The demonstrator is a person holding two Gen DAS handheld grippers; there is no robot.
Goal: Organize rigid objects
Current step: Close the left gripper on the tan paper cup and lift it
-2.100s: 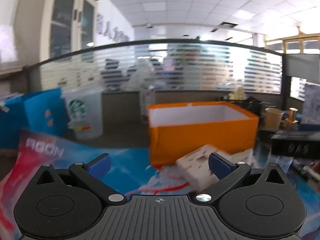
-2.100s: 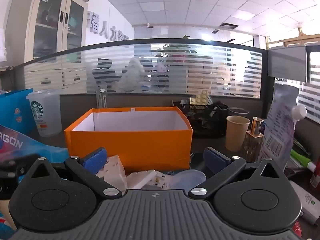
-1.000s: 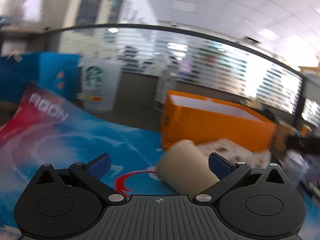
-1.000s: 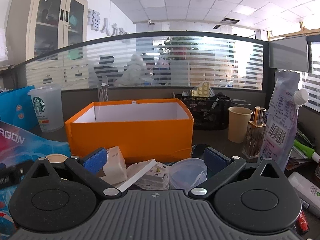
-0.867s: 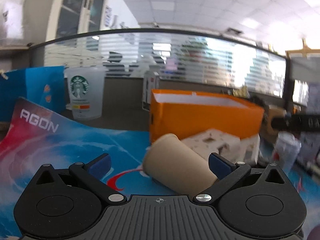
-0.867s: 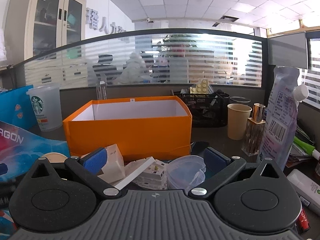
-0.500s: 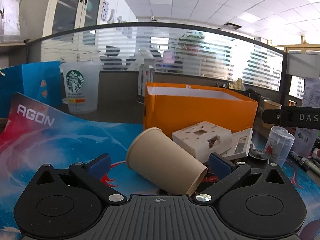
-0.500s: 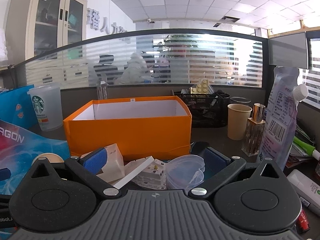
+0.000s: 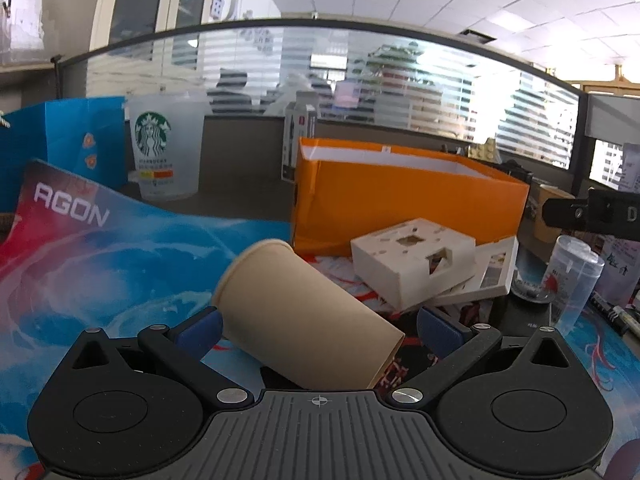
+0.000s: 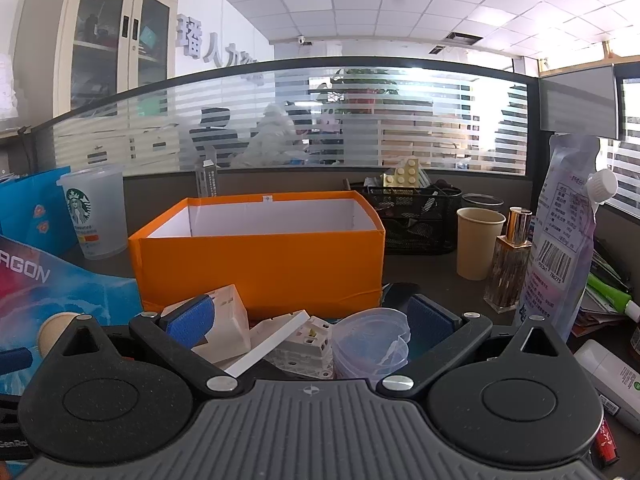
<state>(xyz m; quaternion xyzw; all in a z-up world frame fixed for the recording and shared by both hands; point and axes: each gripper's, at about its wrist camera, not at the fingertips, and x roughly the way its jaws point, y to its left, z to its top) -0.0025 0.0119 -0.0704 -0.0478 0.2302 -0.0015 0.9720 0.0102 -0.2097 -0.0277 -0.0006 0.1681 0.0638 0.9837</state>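
Note:
A tan paper cup (image 9: 304, 320) lies on its side between the open fingers of my left gripper (image 9: 318, 326); the jaws stand wide on either side of it, and I cannot tell if the left pad touches it. Behind it lie a white socket box (image 9: 412, 260) and a white cover plate (image 9: 496, 268) in front of the open orange box (image 9: 400, 200). My right gripper (image 10: 308, 320) is open over the white socket box (image 10: 226, 328), a white switch part (image 10: 300, 340) and a clear plastic cup (image 10: 372, 340), with the orange box (image 10: 260, 260) behind them.
A Starbucks cup (image 9: 164, 152) and a blue bag (image 9: 68, 144) stand at the back left on the AGON mat (image 9: 100, 248). A clear jar (image 9: 572, 280) stands at the right. In the right wrist view a paper cup (image 10: 478, 244), perfume bottle (image 10: 510, 260), pouch (image 10: 560, 232) and black mesh organizer (image 10: 416, 216) crowd the right side.
My left gripper has swung and moved in until the lying paper cup sits between its open fingers. My right gripper has barely moved and stays open.

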